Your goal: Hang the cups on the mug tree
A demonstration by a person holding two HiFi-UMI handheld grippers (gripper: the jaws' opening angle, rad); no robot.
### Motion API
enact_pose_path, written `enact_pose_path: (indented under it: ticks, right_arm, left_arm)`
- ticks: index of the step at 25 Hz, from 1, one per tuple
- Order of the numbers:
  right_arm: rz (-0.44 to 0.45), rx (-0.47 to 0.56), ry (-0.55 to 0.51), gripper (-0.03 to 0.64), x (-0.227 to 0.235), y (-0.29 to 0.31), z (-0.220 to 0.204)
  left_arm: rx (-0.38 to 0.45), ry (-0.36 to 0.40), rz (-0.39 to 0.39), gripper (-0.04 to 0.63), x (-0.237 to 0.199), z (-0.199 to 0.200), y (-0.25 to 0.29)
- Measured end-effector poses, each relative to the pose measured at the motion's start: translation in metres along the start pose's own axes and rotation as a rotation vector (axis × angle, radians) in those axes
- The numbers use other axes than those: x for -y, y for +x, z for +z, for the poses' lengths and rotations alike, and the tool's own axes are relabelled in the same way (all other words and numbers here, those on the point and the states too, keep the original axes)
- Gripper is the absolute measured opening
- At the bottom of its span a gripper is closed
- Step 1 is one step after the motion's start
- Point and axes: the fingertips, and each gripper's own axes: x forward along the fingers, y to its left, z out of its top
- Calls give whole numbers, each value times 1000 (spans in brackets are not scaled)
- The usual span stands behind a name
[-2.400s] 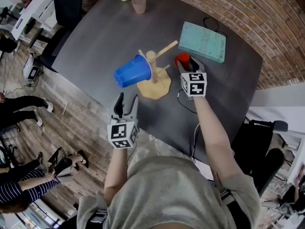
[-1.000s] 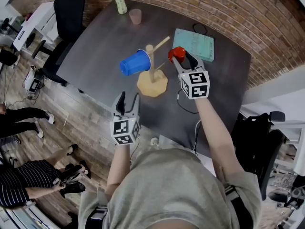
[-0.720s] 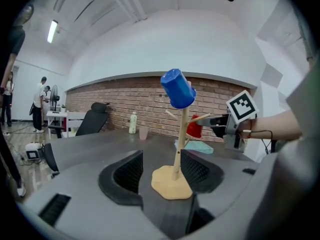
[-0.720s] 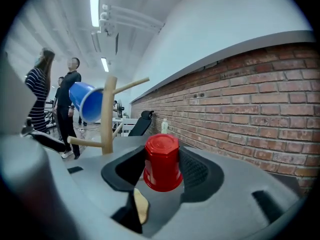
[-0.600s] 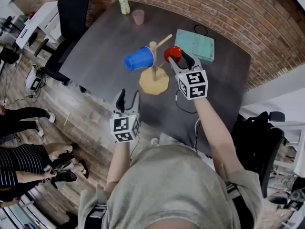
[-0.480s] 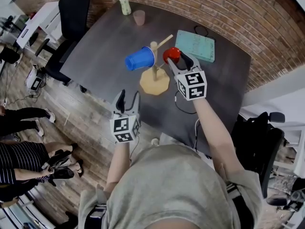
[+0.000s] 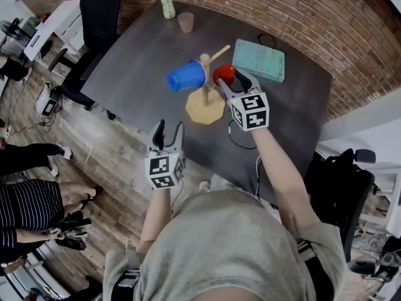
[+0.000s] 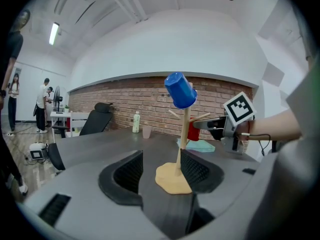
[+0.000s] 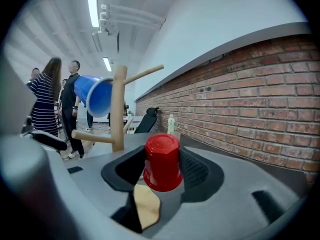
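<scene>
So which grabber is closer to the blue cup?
Right. The right gripper, holding a red cup, is across the mug tree from the blue cup; the left gripper hangs by the table edge.

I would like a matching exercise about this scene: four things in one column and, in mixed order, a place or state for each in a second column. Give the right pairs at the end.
Column one:
1. blue cup
2. red cup
3. pink cup
4. left tool

Column two:
A. gripped upside down by the right tool
B. open, holding nothing
C. hanging on a peg of the mug tree
D. standing on the table near a bottle

Pairs: 1-C, 2-A, 3-D, 4-B
</scene>
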Motion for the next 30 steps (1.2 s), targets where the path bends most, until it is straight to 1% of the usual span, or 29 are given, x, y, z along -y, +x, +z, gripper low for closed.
enact_pose_path:
  ticks: [4,8,19,30]
  right_arm:
    - [2,4,36,212,3,3,-3]
    - [-5,2,65,221,9,7,-6]
    - [-7,-37,125,247,15,15,-27]
    - [-13,-103,120,245,1,12,-56]
  left_arm:
    - [-21,1,0,230,0,-5,0]
    - [-16,0,2,230,1,-5,2]
    - [-37,-5,6,230,0,-14,4]
    - [-38,-4,0,230,-3,-14,1]
